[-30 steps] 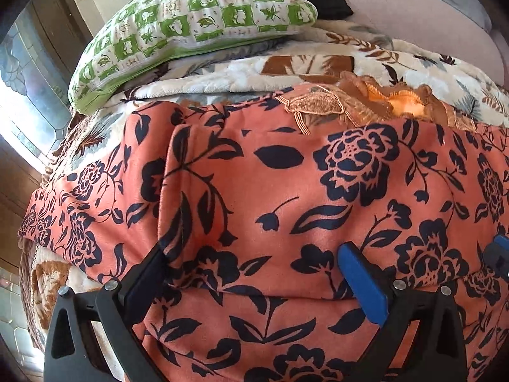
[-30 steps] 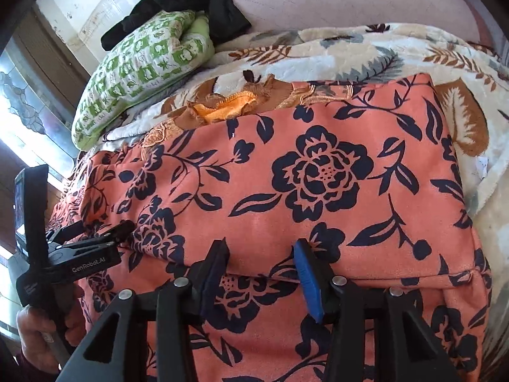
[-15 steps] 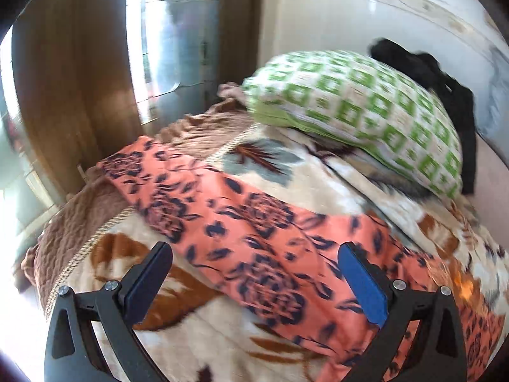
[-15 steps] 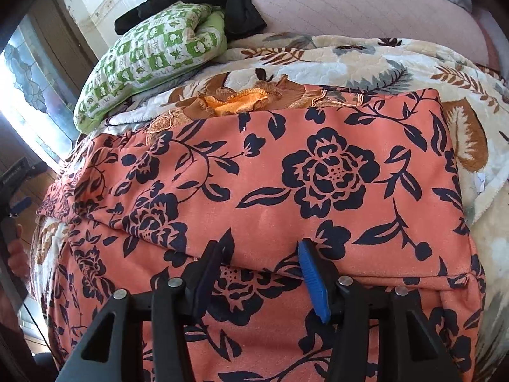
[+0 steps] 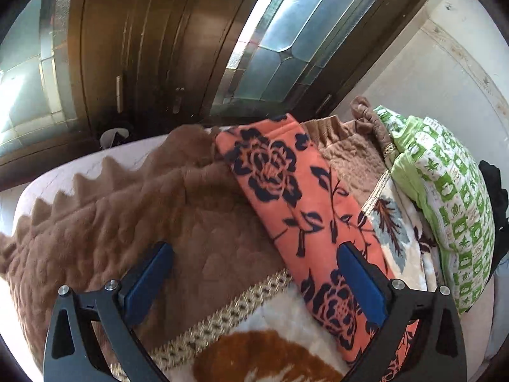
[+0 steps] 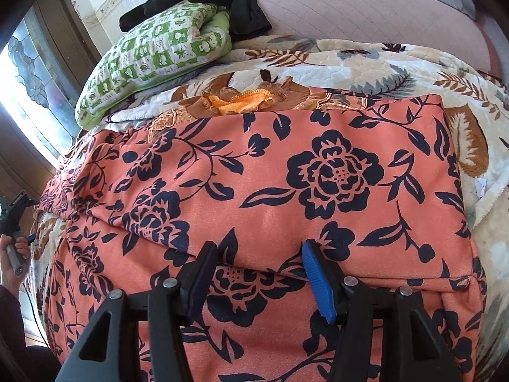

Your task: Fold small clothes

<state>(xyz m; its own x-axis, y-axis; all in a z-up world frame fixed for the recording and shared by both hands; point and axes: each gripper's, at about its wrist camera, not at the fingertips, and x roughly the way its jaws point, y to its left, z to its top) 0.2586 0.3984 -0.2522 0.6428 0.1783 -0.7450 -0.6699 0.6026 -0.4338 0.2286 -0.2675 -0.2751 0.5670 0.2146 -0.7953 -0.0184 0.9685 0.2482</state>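
Lying folded across the bed [image 6: 366, 19], on the leaf-patterned blanket [image 6: 366, 63]: the orange floral garment [image 6: 286, 175], one layer doubled over another, fold edge running just ahead of the fingertips. Hovering at that edge, the right hand-held gripper [image 6: 257, 264], jaws part-way apart and just been opening, cloth lying under the gap but pads not pressing it. Peeking out beyond the garment's far edge, a crumpled brown-and-orange cloth [image 6: 241, 98]. No containers anywhere in either view. Seen only from the right wrist: the black clothing [image 6: 241, 0] heaped over the green checked pillow [image 6: 152, 54], plus the left hand [image 6: 14, 251] at the frame's edge gripping its tool handle. Seen only from the left wrist: a long strip of the garment [image 5: 305, 210] trailing over a brown quilted blanket [image 5: 159, 210] toward the leaded-glass window [image 5: 286, 51]. Spread wide and empty, the left hand-held gripper [image 5: 254, 273], its right pad over that strip.
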